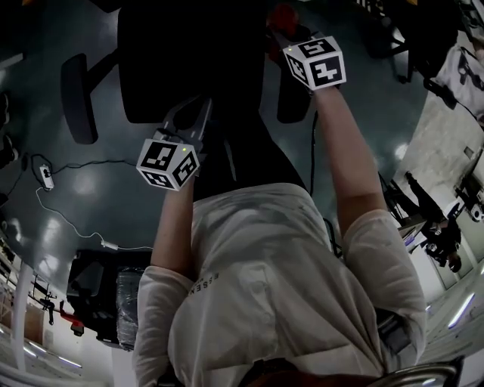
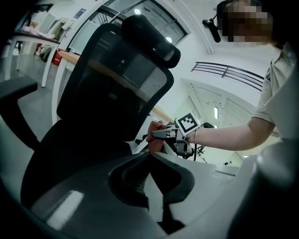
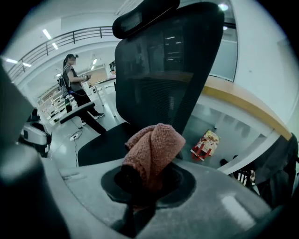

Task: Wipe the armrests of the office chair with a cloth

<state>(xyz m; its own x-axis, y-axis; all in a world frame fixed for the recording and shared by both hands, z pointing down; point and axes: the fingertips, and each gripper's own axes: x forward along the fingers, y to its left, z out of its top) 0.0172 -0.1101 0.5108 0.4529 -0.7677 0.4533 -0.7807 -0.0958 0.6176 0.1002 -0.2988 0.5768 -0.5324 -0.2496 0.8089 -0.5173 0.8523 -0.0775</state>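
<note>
The black office chair (image 1: 181, 53) stands in front of me, with its left armrest (image 1: 78, 97) and right armrest (image 1: 291, 94) on either side. My right gripper (image 1: 281, 29) is shut on a reddish-pink cloth (image 1: 284, 15) just above the right armrest's far end. In the right gripper view the bunched cloth (image 3: 154, 151) fills the jaws of the right gripper (image 3: 147, 177) before the mesh backrest (image 3: 168, 70). My left gripper (image 1: 193, 113) hovers over the seat's near edge. In its own view the left gripper (image 2: 149, 156) has its jaws together on nothing, facing the backrest (image 2: 112, 84), the right gripper (image 2: 163, 134) and the cloth (image 2: 154, 138).
A power strip and white cable (image 1: 47, 178) lie on the floor at left. Another dark chair (image 1: 98, 295) stands behind me. A red-and-white packet (image 3: 205, 142) lies on the floor beyond the chair. A person (image 3: 72, 79) stands at desks far off. A long wooden counter (image 3: 243, 105) runs behind.
</note>
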